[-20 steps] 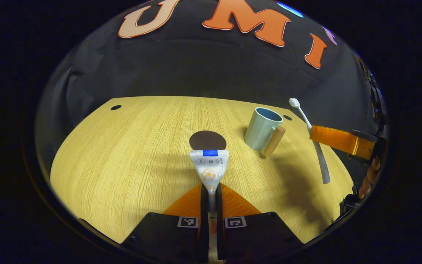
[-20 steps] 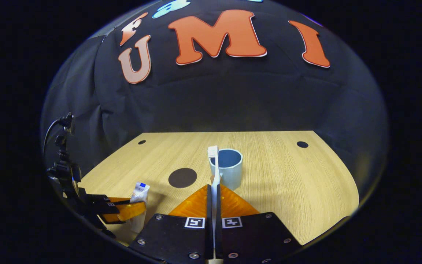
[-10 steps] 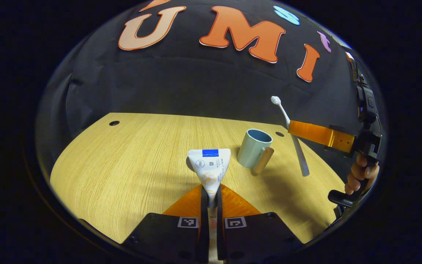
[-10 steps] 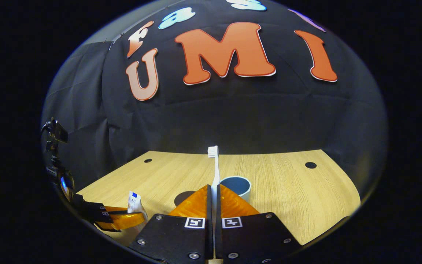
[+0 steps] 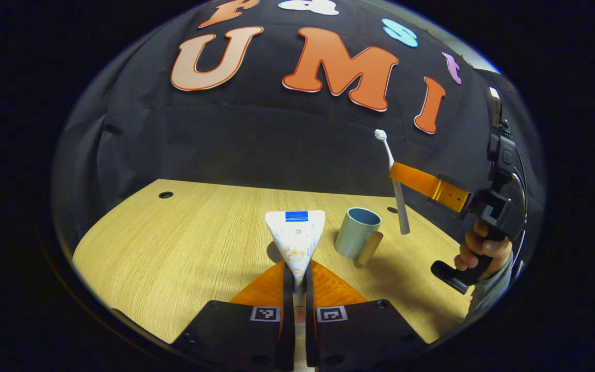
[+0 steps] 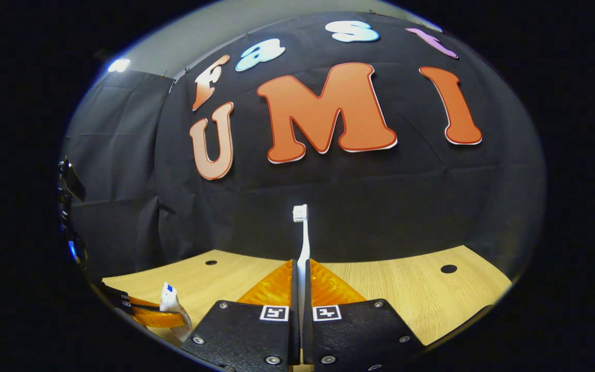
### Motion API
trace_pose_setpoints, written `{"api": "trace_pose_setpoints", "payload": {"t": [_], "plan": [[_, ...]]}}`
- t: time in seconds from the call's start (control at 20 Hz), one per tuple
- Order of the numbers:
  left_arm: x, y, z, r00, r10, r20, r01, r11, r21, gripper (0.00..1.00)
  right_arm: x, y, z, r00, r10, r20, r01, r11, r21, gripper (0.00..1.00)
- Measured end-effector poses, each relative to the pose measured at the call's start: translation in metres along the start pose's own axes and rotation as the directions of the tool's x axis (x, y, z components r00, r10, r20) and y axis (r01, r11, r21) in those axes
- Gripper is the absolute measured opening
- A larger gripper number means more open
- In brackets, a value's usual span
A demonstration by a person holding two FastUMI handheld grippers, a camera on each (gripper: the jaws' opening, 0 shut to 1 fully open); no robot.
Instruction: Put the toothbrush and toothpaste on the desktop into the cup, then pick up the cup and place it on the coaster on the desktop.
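The desktop [image 5: 173,243] is pale wood with fine straight grain and small dark round holes near its far edge. On it stands the cup [image 5: 358,232], a smooth pale grey-green cylinder with a bluish inside and a tan peg-like handle, at about 1 o'clock from the left gripper [image 5: 297,274].

That gripper's fingers are pressed onto the toothpaste [image 5: 296,238], a soft white tube whose flat crimped end, marked by a blue band, fans upward; a dark patch behind the tube may be the coaster, though it is mostly hidden.

At 3 o'clock in the left gripper view, a hand [image 5: 481,248] wraps the right gripper's grip, its body pointing up toward 10 o'clock. The right gripper [image 6: 301,274] pinches the toothbrush [image 6: 302,237], a slim white stick held near upright, bristles on top, above and beside the cup.
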State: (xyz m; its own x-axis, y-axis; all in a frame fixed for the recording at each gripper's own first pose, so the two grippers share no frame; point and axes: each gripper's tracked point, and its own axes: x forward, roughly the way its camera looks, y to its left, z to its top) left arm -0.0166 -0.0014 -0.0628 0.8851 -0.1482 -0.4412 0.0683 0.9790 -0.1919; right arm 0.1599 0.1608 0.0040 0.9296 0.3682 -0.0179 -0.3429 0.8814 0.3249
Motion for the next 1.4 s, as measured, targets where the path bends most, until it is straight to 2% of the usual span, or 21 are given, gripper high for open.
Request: {"api": "trace_pose_setpoints", "payload": {"t": [0.2, 0.5, 0.8, 1.05, 1.4], "plan": [[-0.006, 0.004, 0.008, 0.998, 0.009, 0.056, -0.009, 1.0, 0.006, 0.12, 0.018, -0.006, 0.003, 0.997, 0.028, 0.066, -0.031, 0.999, 0.041, 0.03], [-0.008, 0.007, 0.024, 0.991, 0.013, 0.133, -0.014, 1.0, 0.006, 0.12, 0.041, -0.024, -0.003, 0.992, 0.029, 0.124, -0.039, 0.996, 0.074, 0.02], [-0.001, 0.004, 0.032, 0.989, 0.014, 0.15, -0.015, 1.0, 0.006, 0.12, 0.057, -0.038, -0.031, 0.996, 0.003, 0.091, -0.01, 0.997, 0.079, 0.03], [0.003, 0.004, 0.032, 0.989, 0.025, 0.145, -0.025, 1.0, 0.001, 0.12, 0.06, -0.045, -0.038, 0.994, -0.013, 0.105, 0.006, 0.998, 0.059, 0.03], [0.016, -0.006, 0.041, 0.98, 0.013, 0.201, -0.004, 0.999, -0.042, 0.12, 0.047, -0.056, -0.041, 0.992, -0.056, 0.114, 0.051, 0.998, 0.048, 0.04]]}}
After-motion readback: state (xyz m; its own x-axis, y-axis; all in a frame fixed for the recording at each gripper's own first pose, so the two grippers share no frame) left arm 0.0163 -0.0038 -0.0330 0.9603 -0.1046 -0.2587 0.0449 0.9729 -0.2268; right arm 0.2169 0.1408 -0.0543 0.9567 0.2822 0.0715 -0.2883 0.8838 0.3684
